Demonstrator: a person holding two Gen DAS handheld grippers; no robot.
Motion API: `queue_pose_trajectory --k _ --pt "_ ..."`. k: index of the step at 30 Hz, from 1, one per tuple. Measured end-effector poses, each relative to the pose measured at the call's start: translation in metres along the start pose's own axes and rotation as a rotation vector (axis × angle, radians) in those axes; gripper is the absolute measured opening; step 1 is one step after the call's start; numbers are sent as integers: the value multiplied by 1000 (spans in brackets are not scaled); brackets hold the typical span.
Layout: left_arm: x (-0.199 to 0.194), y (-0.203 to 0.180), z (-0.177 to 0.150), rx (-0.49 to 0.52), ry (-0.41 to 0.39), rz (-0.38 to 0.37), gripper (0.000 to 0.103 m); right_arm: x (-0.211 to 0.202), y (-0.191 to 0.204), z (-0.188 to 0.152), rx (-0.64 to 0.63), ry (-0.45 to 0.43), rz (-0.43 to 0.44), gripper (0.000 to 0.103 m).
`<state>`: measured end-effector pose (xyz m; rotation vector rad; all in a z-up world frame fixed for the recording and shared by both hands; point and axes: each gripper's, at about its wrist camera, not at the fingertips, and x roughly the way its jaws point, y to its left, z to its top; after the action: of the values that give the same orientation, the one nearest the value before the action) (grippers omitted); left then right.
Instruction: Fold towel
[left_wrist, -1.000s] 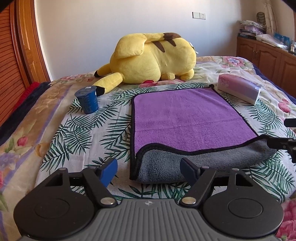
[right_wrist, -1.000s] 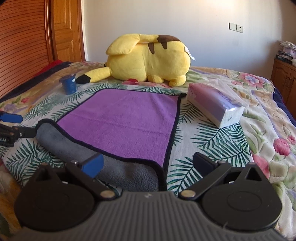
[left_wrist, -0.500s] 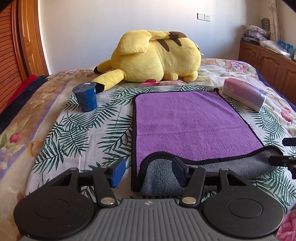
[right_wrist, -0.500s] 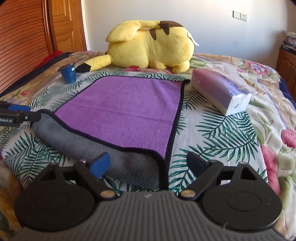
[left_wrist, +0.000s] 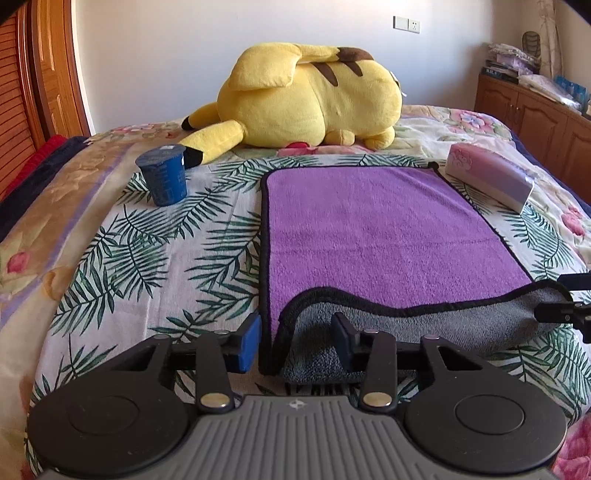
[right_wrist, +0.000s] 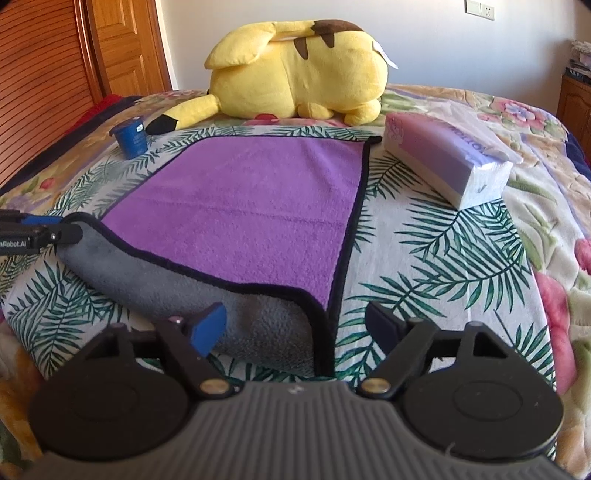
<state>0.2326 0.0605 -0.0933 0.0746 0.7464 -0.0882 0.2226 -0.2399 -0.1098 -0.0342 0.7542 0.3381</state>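
Observation:
A purple towel (left_wrist: 384, 229) with a black hem and grey underside lies flat on the bed; its near edge is rolled over, grey side up (left_wrist: 424, 328). It also shows in the right wrist view (right_wrist: 255, 210). My left gripper (left_wrist: 295, 341) is open, its fingers on either side of the towel's near left corner. My right gripper (right_wrist: 295, 325) is open, its fingers on either side of the near right corner. Each gripper's tip shows at the edge of the other view.
A yellow plush toy (left_wrist: 306, 99) lies beyond the towel. A blue cup (left_wrist: 164, 173) stands to the towel's left, a pink tissue pack (left_wrist: 491, 177) to its right. A wooden door is at the left, a wooden cabinet (left_wrist: 535, 118) at the right.
Both grippers have moved forward onto the towel's rolled near edge. The left jaws have narrowed around the left corner; the right gripper now brackets the right corner.

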Motion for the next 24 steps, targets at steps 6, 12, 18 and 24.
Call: queue_pose_trajectory --k 6,12,18,24 --pt "5 -3 -6 20 33 9 19 2 -2 0 14 20 29 77" --pt "9 -4 -11 28 63 13 17 2 -1 0 19 37 62 72" --pt "10 -4 -13 29 70 6 10 4 0 -1 20 61 75 65" --pt "5 -3 -11 19 55 -1 0 3 -1 0 18 67 78 49"
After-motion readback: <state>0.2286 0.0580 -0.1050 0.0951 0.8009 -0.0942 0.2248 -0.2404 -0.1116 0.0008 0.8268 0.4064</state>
